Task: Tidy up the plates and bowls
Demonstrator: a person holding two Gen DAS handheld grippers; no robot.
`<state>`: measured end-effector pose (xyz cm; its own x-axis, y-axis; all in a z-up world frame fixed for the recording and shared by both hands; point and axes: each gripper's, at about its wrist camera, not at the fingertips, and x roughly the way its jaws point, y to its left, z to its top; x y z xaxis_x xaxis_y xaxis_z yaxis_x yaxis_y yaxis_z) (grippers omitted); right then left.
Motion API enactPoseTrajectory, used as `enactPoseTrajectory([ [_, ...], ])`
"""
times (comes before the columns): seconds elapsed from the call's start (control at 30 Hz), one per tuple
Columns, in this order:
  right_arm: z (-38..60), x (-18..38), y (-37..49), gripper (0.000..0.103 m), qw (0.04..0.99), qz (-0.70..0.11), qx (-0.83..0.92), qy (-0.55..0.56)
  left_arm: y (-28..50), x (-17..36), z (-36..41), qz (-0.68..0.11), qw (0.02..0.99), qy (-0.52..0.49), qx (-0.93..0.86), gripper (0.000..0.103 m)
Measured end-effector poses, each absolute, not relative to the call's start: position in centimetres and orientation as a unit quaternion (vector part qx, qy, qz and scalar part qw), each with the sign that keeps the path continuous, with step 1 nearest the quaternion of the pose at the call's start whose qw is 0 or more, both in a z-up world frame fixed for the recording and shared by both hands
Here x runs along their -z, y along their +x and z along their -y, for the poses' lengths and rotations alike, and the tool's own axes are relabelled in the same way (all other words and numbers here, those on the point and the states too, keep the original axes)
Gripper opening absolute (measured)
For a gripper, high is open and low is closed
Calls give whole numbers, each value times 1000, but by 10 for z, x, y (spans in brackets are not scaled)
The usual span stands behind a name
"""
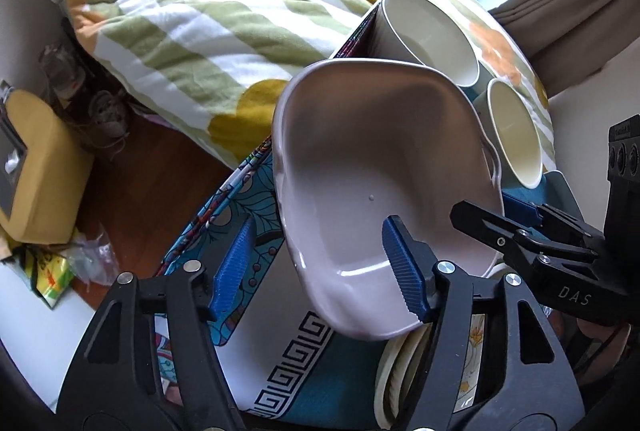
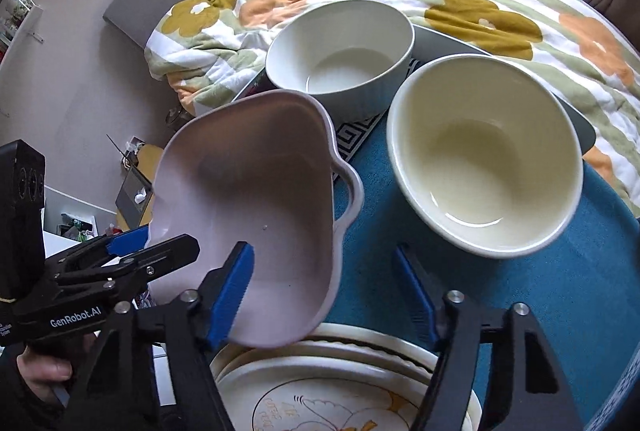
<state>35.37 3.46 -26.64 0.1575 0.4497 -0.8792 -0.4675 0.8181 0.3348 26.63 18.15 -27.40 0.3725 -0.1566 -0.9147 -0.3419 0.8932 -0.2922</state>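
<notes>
The pink dish (image 2: 256, 215) is off the tabletop (image 2: 560, 291), tilted steeply, hanging above the stack of plates (image 2: 344, 391) at the near edge. The left tongs (image 1: 320, 267) stand wide with one blue pad (image 1: 404, 271) inside the dish and the other outside the rim, not visibly pinching it. The right tongs (image 2: 324, 295) are likewise spread wide, their left pad (image 2: 236, 287) against the dish's inner wall, the other pad clear over the blue cloth (image 2: 520, 311). Neither pair shows a closed grip, so what carries the weight cannot be told; the two inner pads appear to prop the dish between them. Two cream bowls (image 2: 484, 155) (image 2: 340, 51) sit upright behind, just beside each other. Judged purpose: the dish is being steadied for placing among the crockery, and its tilt risks a slip onto the plates.
</notes>
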Motion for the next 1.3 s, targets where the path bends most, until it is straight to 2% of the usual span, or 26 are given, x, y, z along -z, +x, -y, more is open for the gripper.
enactPoseTrajectory([
  [0.03,-36,269,355,53,760,-576,-300,-8,268,276,-183,-559,797,-222,-57,54],
  [0.1,-37,273,357,35,760,-577,-299,-6,273,281,-183,-567,794,-214,-55,44],
  [0.17,-40,276,358,26,760,-577,-298,-11,275,286,-184,-571,792,-209,-50,31],
  [0.2,-40,277,357,20,761,-577,-296,-13,277,288,-184,-573,791,-208,-49,19],
  [0.27,-41,277,357,16,763,-575,-295,-14,280,291,-184,-577,791,-200,-51,13],
  [0.53,-40,268,351,15,776,-559,-293,-15,276,277,-180,-564,804,-181,-53,12],
  [0.87,-13,225,319,15,801,-520,-298,11,253,220,-153,-532,834,-142,-48,12],
  [1.3,125,169,224,15,847,-481,-220,54,207,159,-15,-513,850,-104,53,13],
])
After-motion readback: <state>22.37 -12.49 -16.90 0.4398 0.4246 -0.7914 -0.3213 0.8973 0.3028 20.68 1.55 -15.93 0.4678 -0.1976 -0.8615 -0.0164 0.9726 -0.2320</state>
